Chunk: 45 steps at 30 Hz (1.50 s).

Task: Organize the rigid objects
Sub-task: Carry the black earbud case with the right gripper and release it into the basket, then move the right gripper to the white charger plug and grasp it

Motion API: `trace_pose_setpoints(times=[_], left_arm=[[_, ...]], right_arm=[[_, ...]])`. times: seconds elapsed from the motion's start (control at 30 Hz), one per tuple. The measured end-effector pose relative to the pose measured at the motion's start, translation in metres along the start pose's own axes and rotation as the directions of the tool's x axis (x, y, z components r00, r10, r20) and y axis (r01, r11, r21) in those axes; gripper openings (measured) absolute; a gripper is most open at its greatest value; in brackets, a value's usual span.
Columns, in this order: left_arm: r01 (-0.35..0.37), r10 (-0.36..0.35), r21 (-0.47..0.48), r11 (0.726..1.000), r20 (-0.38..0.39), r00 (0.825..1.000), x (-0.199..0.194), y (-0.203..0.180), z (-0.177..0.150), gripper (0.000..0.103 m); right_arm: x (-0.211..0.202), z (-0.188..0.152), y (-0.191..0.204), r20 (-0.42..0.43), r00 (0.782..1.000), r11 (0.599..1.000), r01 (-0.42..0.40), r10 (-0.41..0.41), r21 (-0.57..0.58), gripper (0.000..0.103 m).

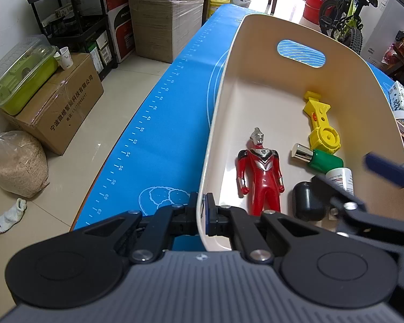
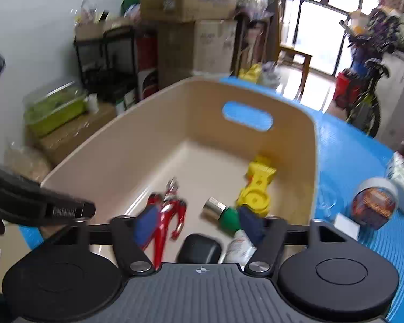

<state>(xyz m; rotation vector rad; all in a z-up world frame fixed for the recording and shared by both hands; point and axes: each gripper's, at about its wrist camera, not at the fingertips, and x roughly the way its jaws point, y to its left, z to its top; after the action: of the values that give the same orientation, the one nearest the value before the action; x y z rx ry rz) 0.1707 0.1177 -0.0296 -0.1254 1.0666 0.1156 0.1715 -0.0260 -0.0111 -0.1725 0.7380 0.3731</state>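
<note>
In the left wrist view, the left tool (image 1: 202, 212) is closed narrow on the near wall of the cream plastic bin (image 1: 256, 51), one finger outside and one inside the rim, so it holds the bin steady on the blue bench mat (image 1: 159, 123). The tool points forward and a little down along the bin's left side. Inside the bin lie the red and silver hero figure (image 1: 258, 172), the yellow plastic toy launcher (image 1: 321, 123), the green bottle with silver cap (image 1: 319, 158), a small white tube (image 1: 342, 179) and a black rounded case (image 1: 308, 200). I judge that the left tool should keep a firm grip without tilting the bin.

In the right wrist view, which is blurred, the right tool (image 2: 199, 224) is spread wide and holds nothing. It hovers over the near end of the bin, above the black case, pointing forward and downward. A roll of tape (image 2: 377, 202) lies on the bench outside the bin, to the right; it is probably the next thing to collect.
</note>
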Motion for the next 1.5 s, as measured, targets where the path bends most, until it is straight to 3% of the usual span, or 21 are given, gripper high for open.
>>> trace_pose_setpoints(times=[0.17,0.33,0.57,0.73,0.93,1.5], left_arm=[[0.0,0.0,0.0,1.0,0.0,1.0,0.0,0.0,0.0,0.006],[0.0,0.0,0.0,1.0,0.0,1.0,0.0,0.0,0.0,0.006],[0.0,0.0,0.0,1.0,0.0,1.0,0.0,0.0,0.0,0.006],[-0.002,0.002,-0.001,1.0,0.0,1.0,0.0,0.001,0.0,0.007],[-0.006,0.006,-0.002,1.0,0.0,1.0,0.0,0.002,0.0,0.007],[-0.013,0.013,0.006,1.0,0.003,1.0,0.0,-0.002,-0.001,0.007]], right_arm=[[-0.018,0.008,-0.022,0.079,0.997,0.997,-0.005,-0.001,0.072,0.077],[-0.03,0.014,-0.056,0.14,0.987,0.987,0.063,-0.084,0.145,0.081],[-0.024,0.006,-0.121,0.088,0.971,0.932,0.186,-0.224,0.312,0.091],[-0.007,-0.012,-0.153,0.05,0.953,0.896,0.263,-0.3,0.357,0.092],[0.028,-0.04,-0.181,-0.042,0.951,0.852,0.293,-0.306,0.433,0.091],[0.081,-0.062,-0.181,-0.075,0.958,0.87,0.283,-0.277,0.403,0.09]])
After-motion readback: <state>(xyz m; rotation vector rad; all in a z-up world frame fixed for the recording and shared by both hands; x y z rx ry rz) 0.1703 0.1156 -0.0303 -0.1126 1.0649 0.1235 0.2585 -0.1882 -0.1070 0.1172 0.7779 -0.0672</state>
